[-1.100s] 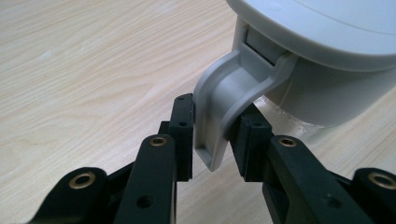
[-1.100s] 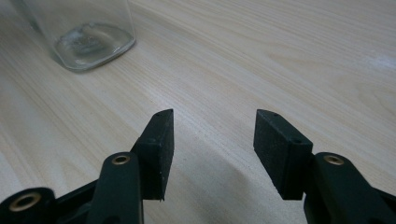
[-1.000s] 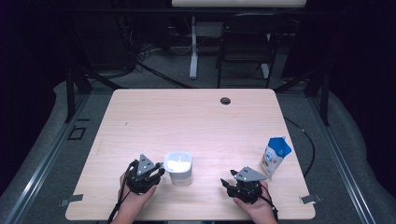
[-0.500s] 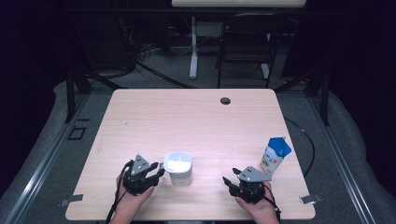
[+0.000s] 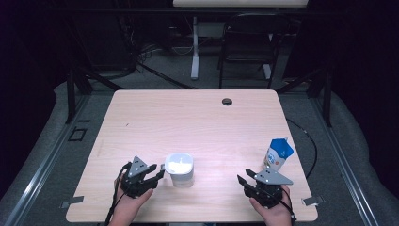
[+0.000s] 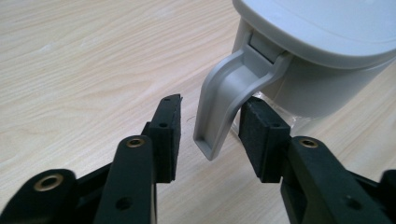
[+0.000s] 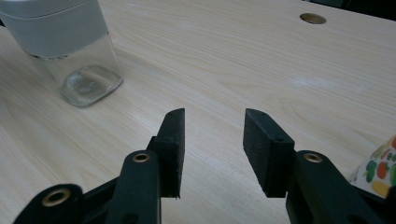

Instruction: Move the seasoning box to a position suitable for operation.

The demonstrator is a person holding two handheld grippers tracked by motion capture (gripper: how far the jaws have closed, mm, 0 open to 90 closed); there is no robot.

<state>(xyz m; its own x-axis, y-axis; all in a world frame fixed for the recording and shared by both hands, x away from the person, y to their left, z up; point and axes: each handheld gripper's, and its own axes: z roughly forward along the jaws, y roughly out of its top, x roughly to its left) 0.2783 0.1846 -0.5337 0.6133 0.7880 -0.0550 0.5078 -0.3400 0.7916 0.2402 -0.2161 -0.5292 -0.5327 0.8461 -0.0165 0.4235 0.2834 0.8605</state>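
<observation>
From the high view, a lidded clear jug (image 5: 179, 168) stands near the front edge of the table (image 5: 197, 117), with the left gripper (image 5: 149, 177) at its 9 o'clock and the right gripper (image 5: 249, 181) well apart at its 3 o'clock. A milk carton (image 5: 278, 154) stands at about 1 o'clock from the right gripper. The left gripper view adds what the high view cannot: the jug's grey handle (image 6: 224, 100) hangs between the jaws, which have just been opening; the right pad sits against it or just beside it, the left pad apart. The right gripper view shows its jaws spread with bare table between them, having just been closing, and the jug's glass base (image 7: 88, 84) at 10 o'clock
</observation>
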